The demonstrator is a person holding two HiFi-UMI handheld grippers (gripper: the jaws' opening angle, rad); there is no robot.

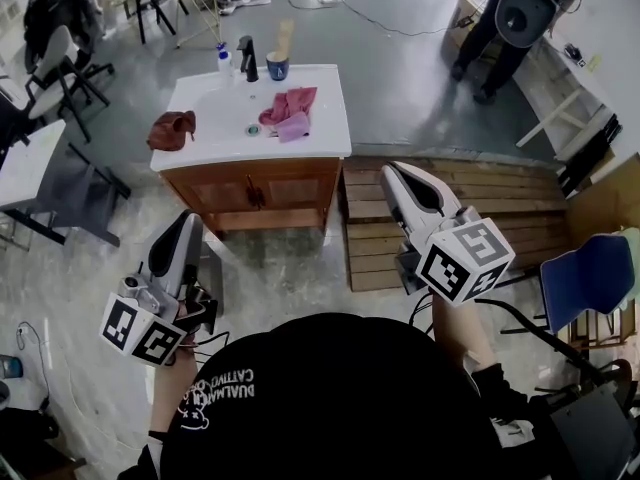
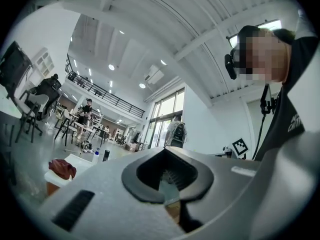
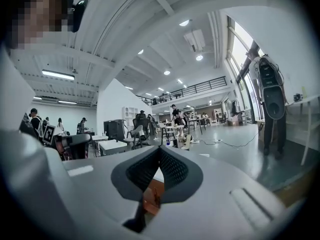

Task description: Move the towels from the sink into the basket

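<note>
Lying on the sink point(image 1: 215, 98): pink towel point(image 1: 290, 110), brown towel point(image 1: 172, 128).

Bright, even indoor light; fisheye-warped edges, soft near-field blur.

Towels point(image 1: 290, 111) lie on the sink point(image 1: 215, 150), faucet point(image 1: 247, 60) behind.

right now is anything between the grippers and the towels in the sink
Nothing visible does. Only bare floor lies between the left gripper, the right gripper and the vanity. The pink towels lie uncovered in the basin; the faucet and cup stand behind them. No basket is in view, so that leg cannot be judged.
</note>
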